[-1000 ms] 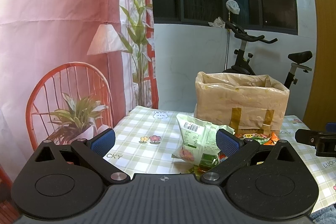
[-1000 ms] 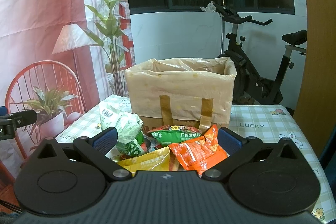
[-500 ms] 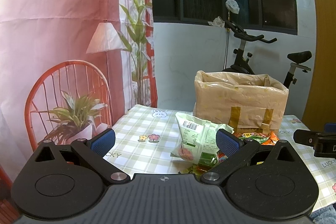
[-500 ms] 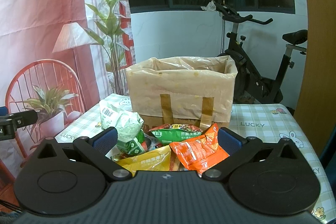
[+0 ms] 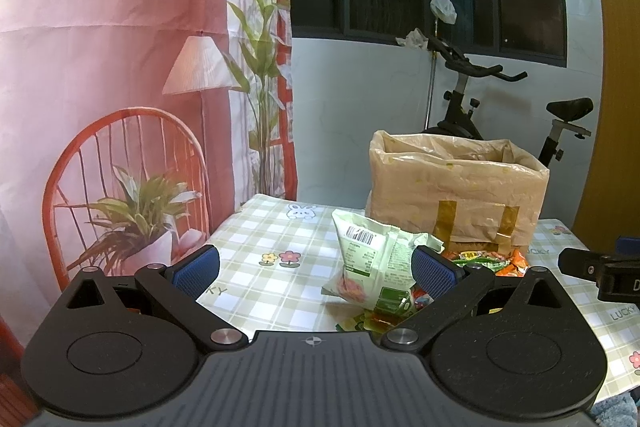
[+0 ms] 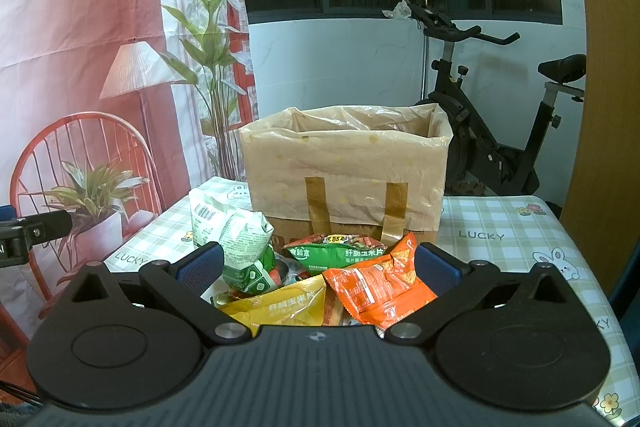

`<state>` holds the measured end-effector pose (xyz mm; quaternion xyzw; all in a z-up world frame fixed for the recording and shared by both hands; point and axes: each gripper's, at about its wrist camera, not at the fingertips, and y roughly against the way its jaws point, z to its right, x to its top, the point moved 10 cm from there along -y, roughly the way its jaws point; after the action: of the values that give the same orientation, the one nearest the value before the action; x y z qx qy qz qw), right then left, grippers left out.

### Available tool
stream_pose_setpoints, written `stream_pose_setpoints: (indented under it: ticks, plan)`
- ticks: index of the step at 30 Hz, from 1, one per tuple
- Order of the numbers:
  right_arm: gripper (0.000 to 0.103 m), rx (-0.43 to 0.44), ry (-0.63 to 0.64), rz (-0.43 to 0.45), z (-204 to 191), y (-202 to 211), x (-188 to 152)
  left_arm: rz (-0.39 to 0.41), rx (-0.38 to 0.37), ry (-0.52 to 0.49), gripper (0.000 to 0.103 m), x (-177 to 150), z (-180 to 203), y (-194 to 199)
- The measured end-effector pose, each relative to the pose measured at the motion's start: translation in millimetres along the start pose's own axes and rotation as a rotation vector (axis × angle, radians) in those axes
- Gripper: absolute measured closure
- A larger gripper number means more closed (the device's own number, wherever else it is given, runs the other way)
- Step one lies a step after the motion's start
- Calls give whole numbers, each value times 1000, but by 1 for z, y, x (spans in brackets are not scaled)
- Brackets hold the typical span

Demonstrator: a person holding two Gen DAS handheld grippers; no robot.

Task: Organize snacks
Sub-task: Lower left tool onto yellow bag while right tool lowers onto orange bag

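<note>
A heap of snack packets lies on the checked tablecloth in front of a brown box lined with a plastic bag (image 6: 344,167), also seen as the box (image 5: 456,187). The heap holds a white-and-green packet (image 6: 240,247), a green packet (image 6: 340,253), an orange packet (image 6: 376,287) and a yellow packet (image 6: 288,307). My right gripper (image 6: 318,265) is open just short of the heap. My left gripper (image 5: 316,271) is open to the left of the heap, its right pad next to the white-and-green packet (image 5: 376,263). Nothing is held.
The table (image 5: 256,243) ends at its left edge beside a red printed backdrop (image 5: 100,67). An exercise bike (image 6: 500,131) stands behind the box. A wooden panel (image 6: 612,107) rises at the right. The other gripper's tip (image 5: 600,267) shows at the right edge.
Both grippers have stayed almost still; the views have shifted only slightly. No packet has moved.
</note>
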<state>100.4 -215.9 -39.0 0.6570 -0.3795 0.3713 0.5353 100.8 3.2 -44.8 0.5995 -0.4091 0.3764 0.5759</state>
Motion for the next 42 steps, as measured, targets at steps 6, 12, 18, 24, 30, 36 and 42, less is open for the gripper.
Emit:
stream_pose_setpoints:
  ticks: [6, 12, 18, 24, 30, 36, 42]
  plan:
    - [0, -33, -9, -3, 10, -7, -9, -16, -93, -11, 0, -8, 18, -22]
    - [0, -90, -15, -19, 32, -25, -17, -117, -243, 40, 0, -45, 46, -57]
    - [0, -122, 24, -76, 42, -48, -38, -220, -344, 42, 1, -79, 73, -79]
    - [1, -126, -10, -118, 57, -65, -51, -283, -405, -11, 1, -98, 97, -94]
    - [1, -126, -35, -138, 69, -77, -59, -340, -424, -32, 1, -111, 111, -106]
    - [1, -117, -69, -169, 79, -86, -71, -379, -435, -32, 1, -118, 116, -120]
    - [1, -113, -101, -177, 86, -89, -77, -430, -447, -17, 1, -125, 124, -139]
